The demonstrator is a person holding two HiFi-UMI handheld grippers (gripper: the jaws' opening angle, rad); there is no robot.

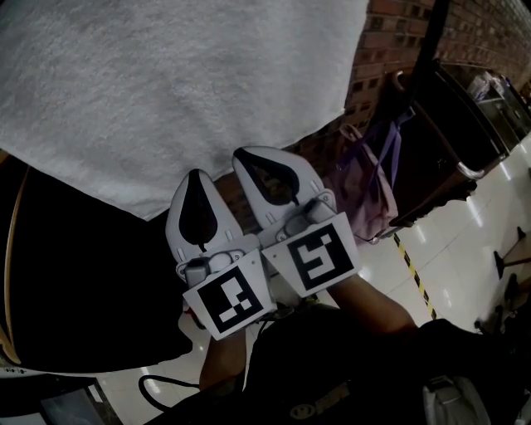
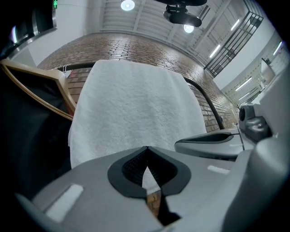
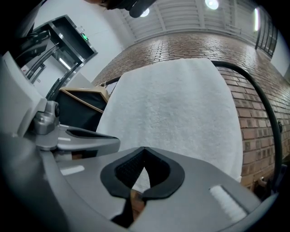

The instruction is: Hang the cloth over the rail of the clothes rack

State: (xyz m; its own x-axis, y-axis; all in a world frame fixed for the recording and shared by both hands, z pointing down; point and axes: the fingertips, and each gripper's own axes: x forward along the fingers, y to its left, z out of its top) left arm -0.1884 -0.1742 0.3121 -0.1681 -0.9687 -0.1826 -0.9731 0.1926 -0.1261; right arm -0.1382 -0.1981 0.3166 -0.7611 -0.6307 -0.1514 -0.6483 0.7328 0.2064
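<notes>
I'm in a big hall: a brick wall [image 2: 136,45], ceiling lamps [image 2: 127,5] and a glossy floor [image 1: 465,249] with striped tape [image 1: 412,270].

- The cloth [image 1: 166,91] runs past the head view's top and left edges.
- The rail [image 3: 231,66] disappears beneath it.
- The wooden hanger [image 2: 67,97] is cropped at the left.

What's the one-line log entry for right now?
cloth: draped over rail | left claw: shut, empty | right claw: shut, empty
</notes>
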